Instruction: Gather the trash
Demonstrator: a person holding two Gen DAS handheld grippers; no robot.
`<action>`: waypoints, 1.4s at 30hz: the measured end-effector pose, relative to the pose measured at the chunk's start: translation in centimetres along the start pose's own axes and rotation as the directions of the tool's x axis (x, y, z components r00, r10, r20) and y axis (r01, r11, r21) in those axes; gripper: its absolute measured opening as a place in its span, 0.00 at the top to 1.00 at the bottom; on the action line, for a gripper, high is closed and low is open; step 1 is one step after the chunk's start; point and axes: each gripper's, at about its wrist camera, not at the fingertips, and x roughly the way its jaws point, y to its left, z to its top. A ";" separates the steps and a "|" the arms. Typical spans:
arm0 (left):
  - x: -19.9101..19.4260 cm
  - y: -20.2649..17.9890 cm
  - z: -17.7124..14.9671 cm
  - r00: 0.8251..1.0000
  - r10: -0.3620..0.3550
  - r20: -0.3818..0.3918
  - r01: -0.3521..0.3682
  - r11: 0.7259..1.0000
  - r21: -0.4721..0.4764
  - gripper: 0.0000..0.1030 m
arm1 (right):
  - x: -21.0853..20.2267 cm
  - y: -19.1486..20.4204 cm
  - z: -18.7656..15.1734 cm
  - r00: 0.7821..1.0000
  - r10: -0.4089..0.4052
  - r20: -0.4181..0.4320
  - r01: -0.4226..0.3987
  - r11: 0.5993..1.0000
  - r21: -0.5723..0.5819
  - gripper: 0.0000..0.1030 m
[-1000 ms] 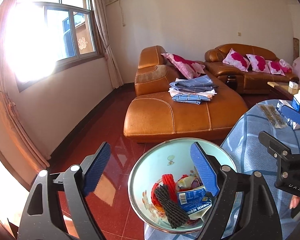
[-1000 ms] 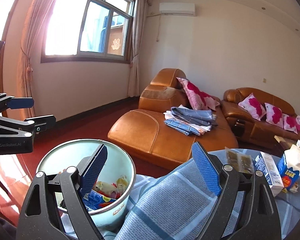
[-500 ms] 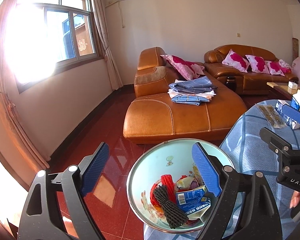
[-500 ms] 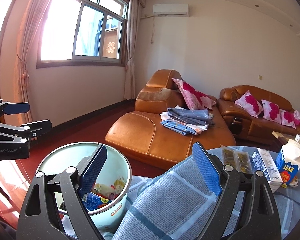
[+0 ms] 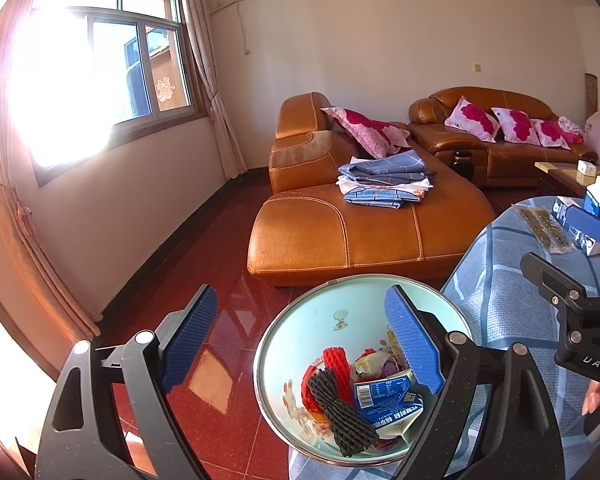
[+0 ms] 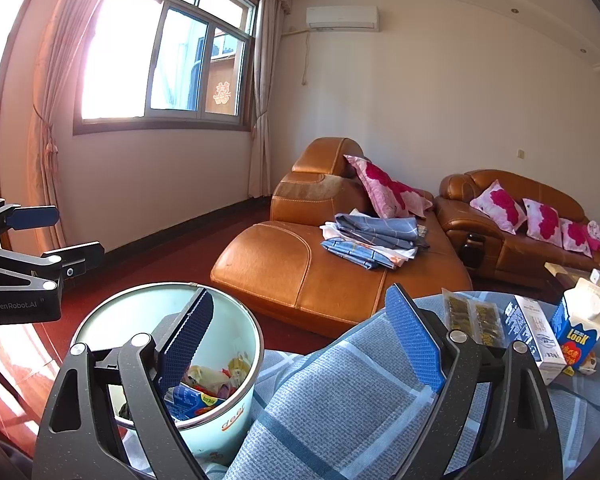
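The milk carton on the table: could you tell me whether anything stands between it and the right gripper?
Nothing blocks the way. The right gripper is open over bare blue checked tablecloth; the milk carton stands upright to its right, past the snack packet and white box lying beside it. The trash bucket sits on the opposite side.

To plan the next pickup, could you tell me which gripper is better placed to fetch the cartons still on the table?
Right. The right gripper is open over the tablecloth, facing the milk carton; the left gripper sits by the bin.
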 end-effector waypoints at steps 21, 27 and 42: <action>0.2 -1.0 0.1 1.000 -0.001 -0.005 0.001 0.999 0.037 0.10 | 0.3 0.1 -0.4 1.000 0.001 -0.008 -0.001 1.000 0.001 0.13; 0.4 -1.3 -0.1 0.999 -0.024 -0.022 0.025 0.999 0.028 0.10 | 0.4 0.2 -0.4 1.000 0.001 -0.009 -0.001 1.000 0.001 0.12; -0.5 -2.2 -0.2 0.997 -0.082 -0.005 0.082 0.996 0.038 0.06 | 0.1 -0.6 -0.7 1.000 -0.014 0.009 0.014 1.000 0.024 0.12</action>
